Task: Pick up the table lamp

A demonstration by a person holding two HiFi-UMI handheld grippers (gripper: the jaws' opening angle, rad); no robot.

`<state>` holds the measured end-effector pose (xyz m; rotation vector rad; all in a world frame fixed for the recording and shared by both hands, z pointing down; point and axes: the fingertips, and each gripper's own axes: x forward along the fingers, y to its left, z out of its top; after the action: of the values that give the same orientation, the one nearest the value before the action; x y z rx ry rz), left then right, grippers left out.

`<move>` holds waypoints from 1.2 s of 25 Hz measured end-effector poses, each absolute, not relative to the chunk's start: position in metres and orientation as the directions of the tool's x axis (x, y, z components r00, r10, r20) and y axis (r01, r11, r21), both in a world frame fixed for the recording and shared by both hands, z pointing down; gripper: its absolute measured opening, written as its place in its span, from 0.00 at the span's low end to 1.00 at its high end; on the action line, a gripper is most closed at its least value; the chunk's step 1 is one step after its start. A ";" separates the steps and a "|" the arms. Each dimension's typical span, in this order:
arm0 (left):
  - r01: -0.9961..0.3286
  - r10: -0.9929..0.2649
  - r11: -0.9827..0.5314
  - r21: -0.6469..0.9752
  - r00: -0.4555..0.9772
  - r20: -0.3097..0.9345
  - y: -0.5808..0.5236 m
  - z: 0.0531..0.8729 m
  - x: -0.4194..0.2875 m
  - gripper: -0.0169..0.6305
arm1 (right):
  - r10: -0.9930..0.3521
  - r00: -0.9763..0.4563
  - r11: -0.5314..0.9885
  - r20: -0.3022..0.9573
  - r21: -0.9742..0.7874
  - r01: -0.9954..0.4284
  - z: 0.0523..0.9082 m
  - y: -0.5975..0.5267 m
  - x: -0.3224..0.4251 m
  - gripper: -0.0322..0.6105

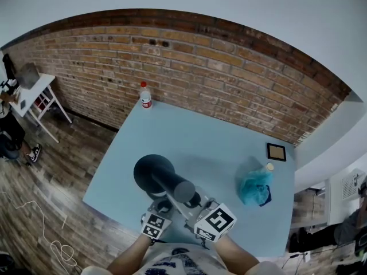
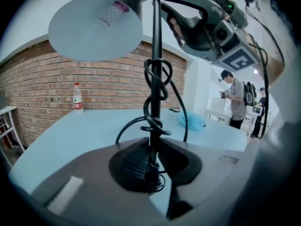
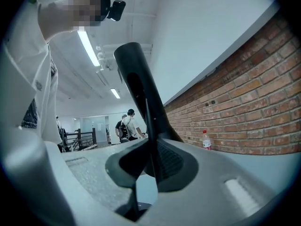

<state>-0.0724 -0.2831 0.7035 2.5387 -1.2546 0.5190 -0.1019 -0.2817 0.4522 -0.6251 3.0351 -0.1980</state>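
A black table lamp (image 1: 163, 177) stands near the front edge of the light blue table (image 1: 195, 130). Seen from above, its round shade and dark head cover its lower part. In the left gripper view, the shade (image 2: 94, 27) hangs overhead and a black cord is wound around the thin stem (image 2: 154, 93). My left gripper (image 2: 151, 166) is shut on the stem low down. My right gripper (image 3: 149, 166) is shut on a thin black part of the lamp, below the dark head (image 3: 136, 88). Both grippers, left (image 1: 162, 207) and right (image 1: 198, 206), sit close together at the lamp.
A water bottle (image 1: 145, 95) stands at the table's far edge by the brick wall. A blue crumpled bag (image 1: 255, 187) and a small framed square (image 1: 276, 151) lie at the right. A white side table (image 1: 34, 90) stands far left. People stand in the background.
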 end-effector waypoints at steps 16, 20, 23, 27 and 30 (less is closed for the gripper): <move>-0.825 -0.749 -0.564 0.035 0.529 0.399 -0.285 0.682 -0.081 0.09 | -0.413 -0.909 0.904 -0.051 -0.141 -0.403 0.431 -0.286 -0.091 0.12; -0.830 -0.762 -0.557 0.025 0.523 0.382 -0.289 0.671 -0.083 0.10 | -0.411 -0.910 0.907 -0.055 -0.121 -0.403 0.420 -0.284 -0.092 0.12; -0.828 -0.763 -0.560 0.022 0.526 0.375 -0.290 0.664 -0.083 0.10 | -0.409 -0.911 0.909 -0.056 -0.112 -0.402 0.414 -0.282 -0.091 0.12; -0.827 -0.764 -0.563 0.020 0.529 0.370 -0.289 0.654 -0.081 0.10 | -0.414 -0.907 0.907 -0.071 -0.109 -0.406 0.403 -0.282 -0.088 0.12; -0.828 -0.764 -0.561 0.018 0.526 0.373 -0.287 0.647 -0.082 0.10 | -0.416 -0.906 0.907 -0.081 -0.110 -0.407 0.396 -0.280 -0.086 0.12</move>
<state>-0.0819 -0.2873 0.6468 2.5718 -1.3577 0.4845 -0.0857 -0.2801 0.3963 -0.6422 2.9674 -0.1384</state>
